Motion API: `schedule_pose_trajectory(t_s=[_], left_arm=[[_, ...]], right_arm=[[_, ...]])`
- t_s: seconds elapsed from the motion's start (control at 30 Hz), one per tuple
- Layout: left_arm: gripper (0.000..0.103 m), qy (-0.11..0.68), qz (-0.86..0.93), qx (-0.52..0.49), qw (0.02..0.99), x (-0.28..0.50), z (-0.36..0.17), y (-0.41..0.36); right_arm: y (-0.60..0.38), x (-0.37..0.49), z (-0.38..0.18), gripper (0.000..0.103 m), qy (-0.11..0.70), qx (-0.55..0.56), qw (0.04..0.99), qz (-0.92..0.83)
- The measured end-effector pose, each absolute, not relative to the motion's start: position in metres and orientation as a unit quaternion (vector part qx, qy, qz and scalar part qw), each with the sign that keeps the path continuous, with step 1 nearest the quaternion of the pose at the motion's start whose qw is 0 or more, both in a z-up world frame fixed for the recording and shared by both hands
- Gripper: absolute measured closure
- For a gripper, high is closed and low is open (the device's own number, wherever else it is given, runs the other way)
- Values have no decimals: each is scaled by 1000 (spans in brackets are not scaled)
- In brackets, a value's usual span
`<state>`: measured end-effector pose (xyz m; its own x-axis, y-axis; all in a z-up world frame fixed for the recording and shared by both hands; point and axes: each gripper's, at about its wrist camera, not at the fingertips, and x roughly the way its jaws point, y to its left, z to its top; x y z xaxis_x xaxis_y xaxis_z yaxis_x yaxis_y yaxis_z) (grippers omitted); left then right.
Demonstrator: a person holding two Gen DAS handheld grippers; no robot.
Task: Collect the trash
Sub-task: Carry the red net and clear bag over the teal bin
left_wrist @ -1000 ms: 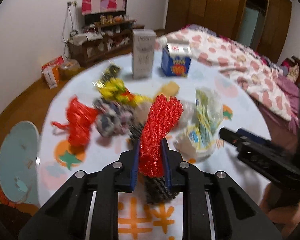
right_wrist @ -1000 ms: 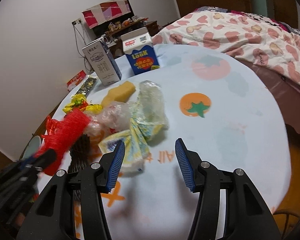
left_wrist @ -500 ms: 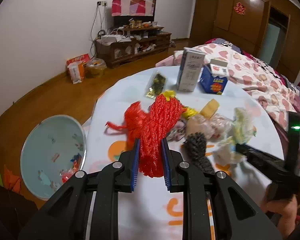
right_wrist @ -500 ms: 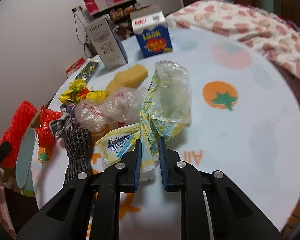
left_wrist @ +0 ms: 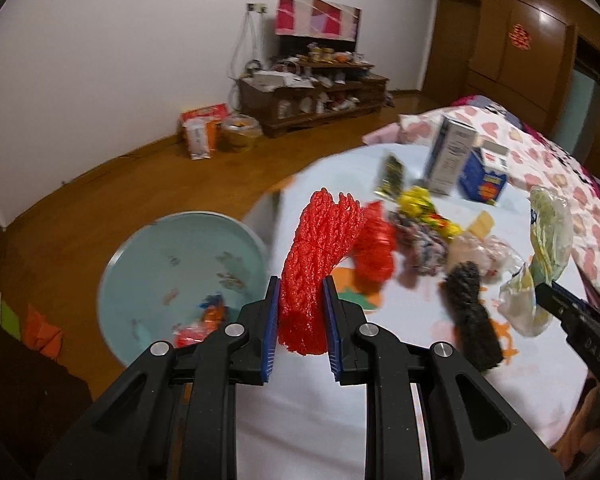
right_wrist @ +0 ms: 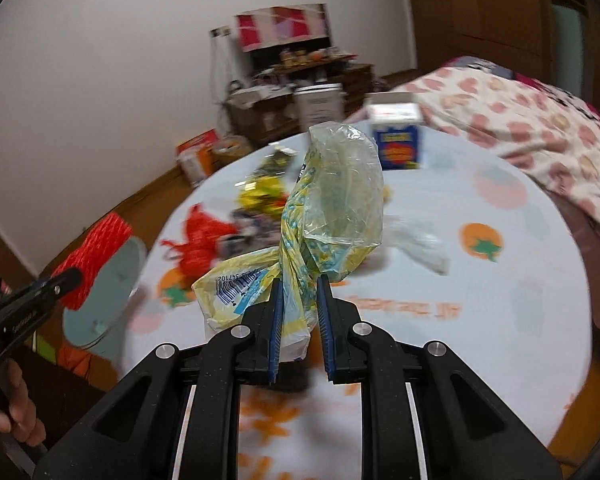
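Behind both claws, carton print blurs — left claw [left_wrist: 300, 320] grips red netting [left_wrist: 316, 256], right claw [right_wrist: 298, 320] perhaps barcoded bag [right_wrist: 332, 200].

Two cartons [left_wrist: 464, 164] are standing together at the tabletop's [left_wrist: 400, 392] far edge. Wrappers [left_wrist: 424, 208] are lying before them. A basin [left_wrist: 180, 280] is sitting on the floor [left_wrist: 120, 176] beyond the left edge.

A home bedroom is shown: a bed [right_wrist: 540, 128] covered by a heart-patterned quilt, wooden wardrobes [left_wrist: 512, 40], a cluttered low cabinet [left_wrist: 312, 96] and a round table [right_wrist: 500, 280].
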<state>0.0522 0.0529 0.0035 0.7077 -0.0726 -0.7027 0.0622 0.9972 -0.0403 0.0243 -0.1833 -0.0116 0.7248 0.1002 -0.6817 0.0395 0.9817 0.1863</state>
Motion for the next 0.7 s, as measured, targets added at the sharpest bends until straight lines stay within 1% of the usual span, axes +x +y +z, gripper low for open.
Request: schedule_pose_trajectory(t_s=[0.3,0.7], left_arm=[[82,368,12,-14,930,46,13,99],[82,374,49,-37,925,55,2,141]], right_arm=[[-116,38,-9,85,375,58,922,76],[-53,57,-6,85,377,17,918,123]])
